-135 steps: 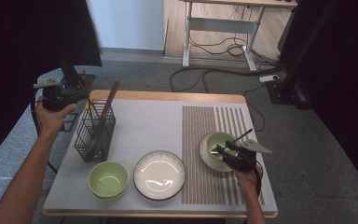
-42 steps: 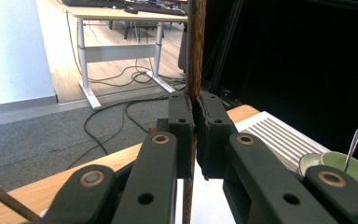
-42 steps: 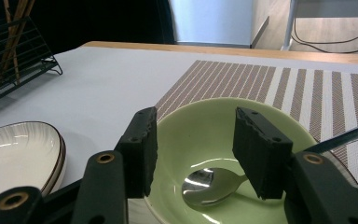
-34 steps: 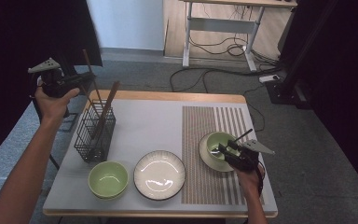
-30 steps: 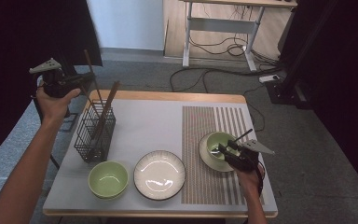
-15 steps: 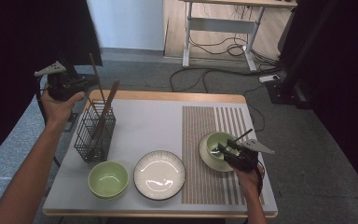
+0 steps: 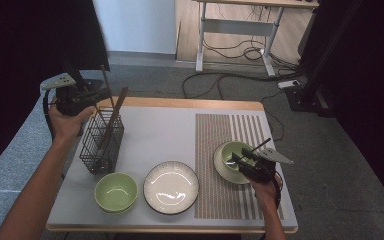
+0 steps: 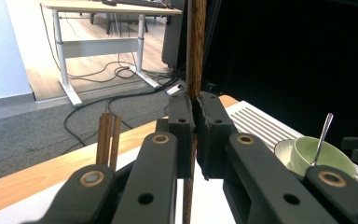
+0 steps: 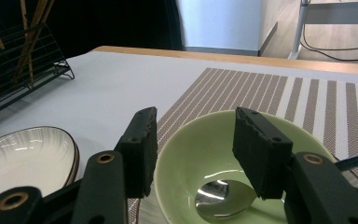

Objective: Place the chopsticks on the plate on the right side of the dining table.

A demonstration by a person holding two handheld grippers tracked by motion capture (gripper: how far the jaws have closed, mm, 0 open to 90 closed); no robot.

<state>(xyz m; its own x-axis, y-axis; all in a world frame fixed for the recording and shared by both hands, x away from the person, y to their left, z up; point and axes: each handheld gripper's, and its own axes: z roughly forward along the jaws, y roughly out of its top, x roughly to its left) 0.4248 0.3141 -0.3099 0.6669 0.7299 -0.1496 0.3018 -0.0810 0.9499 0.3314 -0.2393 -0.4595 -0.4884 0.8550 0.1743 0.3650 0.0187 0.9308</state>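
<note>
A: What is the biggest thing here?
B: The table. A striped mat lies on its right part.
A: What sits on it?
B: A black wire basket stands near the left edge with brown sticks inside. A white plate lies at the front in the middle, and a green bowl sits just left of it.
A: And on the mat?
B: A small green bowl sits on a saucer, and a spoon lies in it.
A: What is the right claw doing?
B: Its two jaws stand apart over that bowl's near rim. They pinch nothing.
A: And the left claw?
B: It is squeezed tight on one brown chopstick. The chopstick stands almost straight up above the basket, at the back left corner of the table, with its low end down among the wires.
</note>
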